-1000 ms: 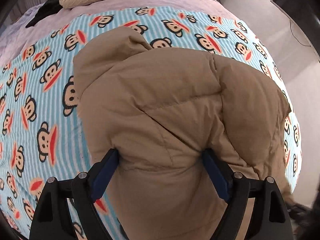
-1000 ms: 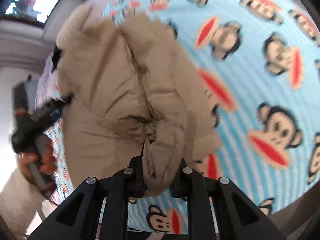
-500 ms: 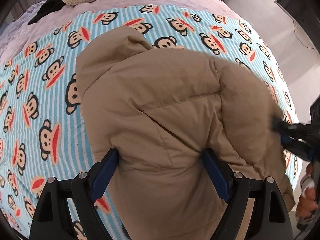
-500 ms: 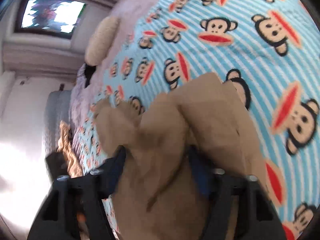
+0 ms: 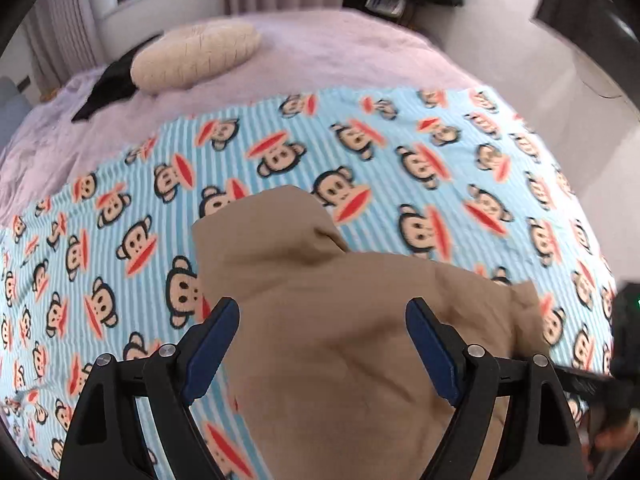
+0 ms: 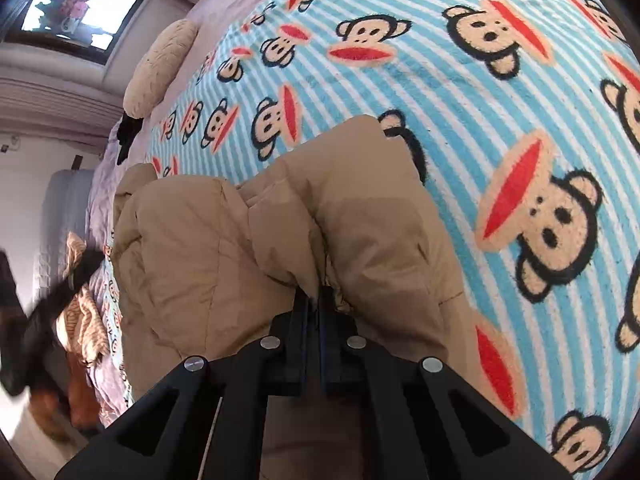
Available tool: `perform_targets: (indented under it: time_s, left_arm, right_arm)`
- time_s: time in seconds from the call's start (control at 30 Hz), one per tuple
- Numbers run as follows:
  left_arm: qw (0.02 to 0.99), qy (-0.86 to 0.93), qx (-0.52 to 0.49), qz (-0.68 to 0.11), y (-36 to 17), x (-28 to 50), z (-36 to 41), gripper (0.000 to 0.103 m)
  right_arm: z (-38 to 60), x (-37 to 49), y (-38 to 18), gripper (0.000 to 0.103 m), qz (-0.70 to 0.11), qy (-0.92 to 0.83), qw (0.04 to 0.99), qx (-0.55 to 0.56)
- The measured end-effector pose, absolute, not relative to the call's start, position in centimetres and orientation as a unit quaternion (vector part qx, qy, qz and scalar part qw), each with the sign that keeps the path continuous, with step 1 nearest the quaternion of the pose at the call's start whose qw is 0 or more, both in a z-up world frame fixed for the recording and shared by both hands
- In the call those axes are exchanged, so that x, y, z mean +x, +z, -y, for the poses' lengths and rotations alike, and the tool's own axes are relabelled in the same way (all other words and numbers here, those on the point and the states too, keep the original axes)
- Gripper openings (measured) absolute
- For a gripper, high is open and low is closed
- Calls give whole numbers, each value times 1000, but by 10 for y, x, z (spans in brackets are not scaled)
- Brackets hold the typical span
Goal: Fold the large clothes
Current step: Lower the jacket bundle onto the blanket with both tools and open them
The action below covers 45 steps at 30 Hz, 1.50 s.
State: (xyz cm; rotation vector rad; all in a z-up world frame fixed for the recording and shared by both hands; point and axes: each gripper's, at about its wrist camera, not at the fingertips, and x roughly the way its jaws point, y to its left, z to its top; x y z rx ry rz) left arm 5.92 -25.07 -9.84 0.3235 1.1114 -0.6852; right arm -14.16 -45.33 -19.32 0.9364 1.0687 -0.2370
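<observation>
Left wrist view, left to right: black garment [image 5: 108, 88] on the pale lilac bedspread [image 5: 340, 48] at far left, cream quilted oval cushion [image 5: 196, 56] touching it just to its right, both near the head of the bed. Below them the light-blue striped fleece blanket with monkey faces [image 5: 420, 168] covers most of the bed. Tan puffy padded jacket [image 5: 340, 340] lies bunched on that blanket in the lower centre, one rounded end pointing up the bed. Left gripper [image 5: 322, 312] hangs over the jacket, jaws spread wide, blue pads either side of the bulk; padding swells up between them, but I can't tell if the pads touch cloth, no grip visible. At the far right edge a dark blurred shape, the right gripper [image 5: 580, 384], sits at the jacket's right side. Right wrist view, left to right: blurred dark left gripper [image 6: 60, 300] at the left edge beside a crumpled beige striped cloth [image 6: 86, 320] at the bed's edge; jacket [image 6: 200, 260] in the centre, folded into two puffy lobes with a crease between; blanket [image 6: 500, 120] fills the right. Right gripper [image 6: 314, 300] has its jaws fully closed, pinching a thin fold of jacket fabric at that crease, cloth puckering around the tips.
</observation>
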Motion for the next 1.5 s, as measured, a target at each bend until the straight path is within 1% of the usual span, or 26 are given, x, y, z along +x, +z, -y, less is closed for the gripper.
perform_targets:
  time_s: [0.07, 0.1, 0.17, 0.2, 0.27, 0.33, 0.4, 0.5, 0.57, 0.7, 0.77, 0.97, 1.03, 1.07, 1.2, 1.33, 1.47, 1.5]
  left_arm:
    - [765, -307, 163, -542, -121, 68, 259, 86]
    - [765, -299, 180, -541, -131, 66, 264, 86]
    - [767, -299, 198, -532, -139, 58, 270, 86]
    - [768, -300, 201, -529, -141, 54, 271, 86]
    - [771, -295, 212, -522, -144, 47, 275, 86]
    - [773, -291, 218, -521, -147, 45, 279, 86]
    - [772, -288, 225, -519, -148, 44, 282, 86]
    - [771, -291, 237, -514, -147, 38, 287, 86]
    - [772, -293, 246, -508, -145, 34, 291, 86]
    - [770, -290, 274, -497, -144, 23, 300, 86]
    - [769, -288, 273, -501, -139, 25, 300, 86]
    - [772, -289, 258, -504, -112, 25, 282, 86]
    - [774, -289, 259, -501, -104, 22, 274, 86]
    - [774, -289, 258, -501, -100, 20, 270, 86]
    - [772, -290, 241, -511, -86, 14, 253, 86]
    - [768, -298, 235, -515, -78, 6, 240, 86]
    - [760, -312, 223, -524, -77, -1, 225, 86]
    - [759, -314, 219, -527, -78, -2, 220, 88]
  right_arm:
    - [452, -146, -186, 2, -487, -107, 746, 442]
    - [450, -149, -178, 3, -487, -110, 746, 440]
    - [442, -156, -157, 4, -482, -120, 762, 415]
    - [435, -163, -142, 7, -472, -121, 776, 401]
    - [418, -174, -119, 8, -451, -100, 797, 389]
    - [403, -178, -111, 8, -452, -79, 803, 379]
    - [385, -173, -119, 8, -478, -59, 798, 362]
    - [373, -168, -149, 6, -518, -67, 781, 342]
    - [377, -173, -169, 2, -518, -72, 767, 372]
    - [380, -178, -181, 2, -515, -75, 761, 389]
    - [378, -177, -183, 2, -519, -74, 757, 389]
    - [378, -187, -177, 2, -524, -64, 752, 396]
    - [379, -193, -173, 4, -520, -62, 753, 399]
    - [378, -191, -170, 7, -519, -60, 754, 398]
    - [375, -192, -148, 7, -513, -50, 767, 383]
    - [373, -186, -125, 7, -495, -43, 782, 377]
    - [371, -183, -113, 7, -483, -48, 788, 378]
    - [370, -183, -112, 7, -483, -53, 789, 376]
